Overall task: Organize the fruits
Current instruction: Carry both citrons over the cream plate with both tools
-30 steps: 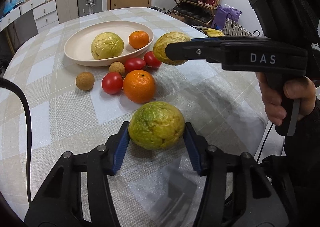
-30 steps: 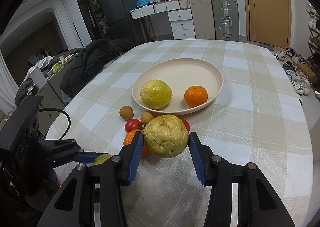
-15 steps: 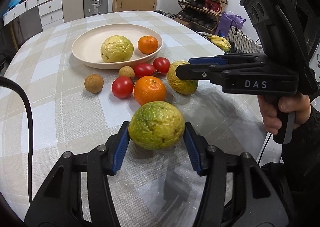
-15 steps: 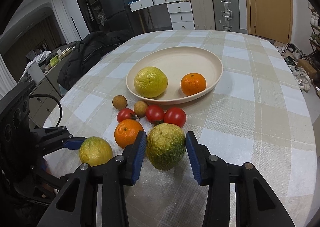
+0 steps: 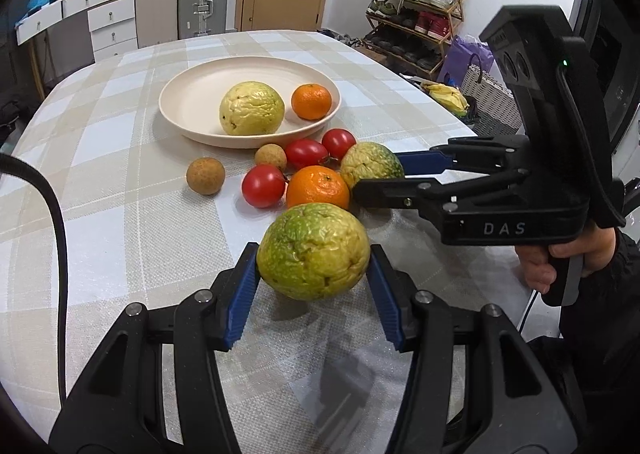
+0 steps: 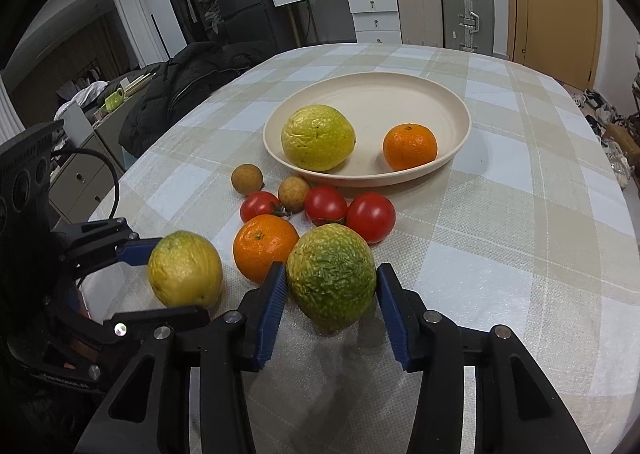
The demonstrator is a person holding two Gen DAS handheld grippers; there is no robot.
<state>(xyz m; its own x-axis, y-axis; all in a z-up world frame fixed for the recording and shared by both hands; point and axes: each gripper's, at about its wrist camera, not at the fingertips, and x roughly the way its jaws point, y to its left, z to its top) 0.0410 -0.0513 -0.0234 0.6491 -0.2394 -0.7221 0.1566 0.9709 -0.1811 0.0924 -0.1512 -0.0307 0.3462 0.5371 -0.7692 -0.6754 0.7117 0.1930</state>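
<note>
The wrinkled green-yellow fruit (image 5: 313, 252) sits between the blue pads of the left gripper (image 5: 312, 286), pinched on both sides and apparently just above the cloth. A second one, the greener fruit (image 6: 331, 276), rests on the checked tablecloth (image 6: 520, 234) inside the right gripper (image 6: 331, 308); a sliver of gap seems to show beside its pads, so whether it is clamped or just released I cannot tell.

The risk, as I judge it, is rolling: both fruits are round with shrivelled skin, and a loose or off-centre squeeze could let one slip out and bump its neighbours. The greener fruit lies touching or just beside the loose orange (image 6: 265, 248) and a tomato (image 6: 370, 217), so any sideways drag would likely scatter the cluster.

Beyond them, two more tomatoes and two small brown fruits (image 6: 247, 179) lie between the grippers and the cream plate (image 6: 448, 93), which holds a yellow fruit (image 6: 318, 137) and another orange (image 6: 409, 146). That cluster stands in the straight path to the plate, so each carry likely needs lifting over it
</note>
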